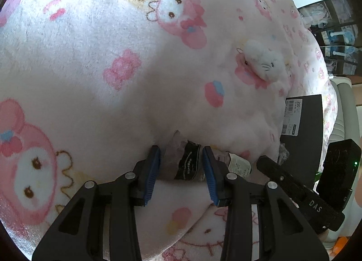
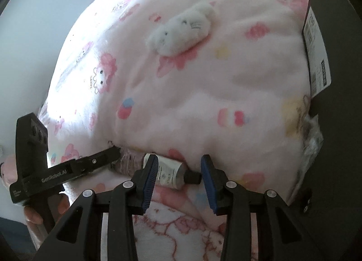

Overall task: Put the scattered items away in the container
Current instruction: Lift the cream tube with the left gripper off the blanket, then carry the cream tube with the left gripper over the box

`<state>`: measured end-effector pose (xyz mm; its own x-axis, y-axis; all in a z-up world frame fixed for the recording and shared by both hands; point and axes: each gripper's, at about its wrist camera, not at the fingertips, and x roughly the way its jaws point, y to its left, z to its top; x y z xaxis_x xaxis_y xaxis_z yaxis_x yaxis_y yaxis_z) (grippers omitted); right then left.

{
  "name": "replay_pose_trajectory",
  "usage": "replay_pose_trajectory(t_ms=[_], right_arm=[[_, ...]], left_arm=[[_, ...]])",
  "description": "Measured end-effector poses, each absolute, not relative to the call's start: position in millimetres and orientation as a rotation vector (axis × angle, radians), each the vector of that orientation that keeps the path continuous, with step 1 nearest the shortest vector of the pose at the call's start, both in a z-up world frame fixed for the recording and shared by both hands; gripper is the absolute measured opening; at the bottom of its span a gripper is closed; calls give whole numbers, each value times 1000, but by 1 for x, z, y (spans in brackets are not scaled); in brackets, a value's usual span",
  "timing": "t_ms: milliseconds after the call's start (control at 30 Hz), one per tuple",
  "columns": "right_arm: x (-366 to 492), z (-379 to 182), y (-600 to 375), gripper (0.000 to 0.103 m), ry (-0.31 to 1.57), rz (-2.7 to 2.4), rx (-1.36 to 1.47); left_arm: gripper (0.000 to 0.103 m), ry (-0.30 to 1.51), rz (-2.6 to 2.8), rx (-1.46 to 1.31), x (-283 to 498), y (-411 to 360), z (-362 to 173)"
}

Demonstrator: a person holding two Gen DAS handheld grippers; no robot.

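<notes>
Broadly, from largest to smallest:
Blanket: a thick pink fleece with cartoon prints is covering the bed and bulging softly; it is giving under anything pressed into it, so items are sinking into its folds.
Container: a dark box with a white label is sitting at the right edge of the right view, against the blanket.
Plush toy: a white fluffy cat is lying farther up the blanket, well apart from both tools; it is looking light and squashy, easy to pinch across the body.
Packet: a crinkly sachet with a dark printed panel is lying between the fingers of the left gripper; it is probably light, thin and slippery. Whether the pads are pressing it I cannot tell.
Tube: a small white squeeze tube with a black cap is lying crosswise in a blanket fold.
Right gripper: its fingers are standing apart around the tube, the cap side clear; taking the firmer body near the shoulder is looking safest, since it may roll.
</notes>
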<state>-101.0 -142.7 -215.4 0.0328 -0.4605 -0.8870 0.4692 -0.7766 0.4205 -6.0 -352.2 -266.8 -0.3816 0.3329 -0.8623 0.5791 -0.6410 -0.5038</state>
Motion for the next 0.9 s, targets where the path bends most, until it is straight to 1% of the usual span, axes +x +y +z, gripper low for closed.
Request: replay_pose_trajectory(t_ms=[167, 267, 400, 600, 733, 833, 900], right_arm=[[-101, -231, -148, 35, -24, -1731, 1718], [-92, -224, -149, 35, -34, -1704, 1692], [-84, -215, -142, 35, 11, -1777, 1679], [-83, -233, -152, 41, 12, -1726, 1754], [-85, -235, -149, 42, -65, -1696, 1782], [-81, -228, -154, 42, -39, -1719, 1767], [-82, -218, -151, 42, -38, -1744, 1739]], left_arm=[[39, 1247, -2144, 1639, -8, -349, -265], [40, 1291, -2139, 1607, -4, -352, -262], [39, 1255, -2129, 1581, 2, -362, -258], [40, 1213, -2131, 1617, -11, -355, -269], [40, 1187, -2138, 1611, -10, -352, -262], [40, 1218, -2132, 1597, -9, -352, -256], [40, 1213, -2157, 1575, -2, -350, -241]])
